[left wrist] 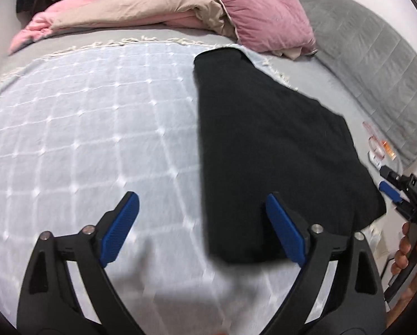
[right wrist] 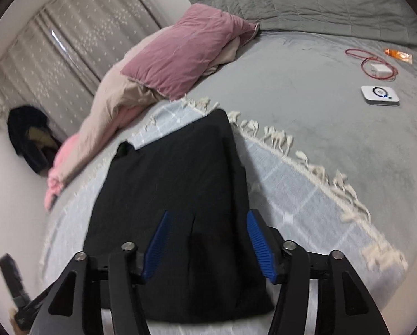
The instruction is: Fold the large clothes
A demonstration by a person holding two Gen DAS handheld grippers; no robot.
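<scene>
A black garment (left wrist: pixel 275 150) lies folded into a long flat shape on the pale blue checked blanket (left wrist: pixel 82 128). My left gripper (left wrist: pixel 203 198) hovers open over the garment's near left edge; one blue pad is above the blanket, the other above the black cloth. In the right wrist view the same black garment (right wrist: pixel 175 184) fills the middle. My right gripper (right wrist: pixel 208 215) stands open just above its near end, nothing pinched between the pads. The right gripper (left wrist: pixel 390 188) also shows at the edge of the left wrist view, held by a hand (left wrist: pixel 404 251).
The fringed blanket (right wrist: pixel 306 203) covers a grey bed (right wrist: pixel 334 128). A mauve pillow (right wrist: pixel 186 53) and a beige and pink duvet (left wrist: pixel 141 8) lie at the far side. A white device (right wrist: pixel 379 95), red cable (right wrist: pixel 367 64) and orange packet (right wrist: pixel 398 54) lie to the right.
</scene>
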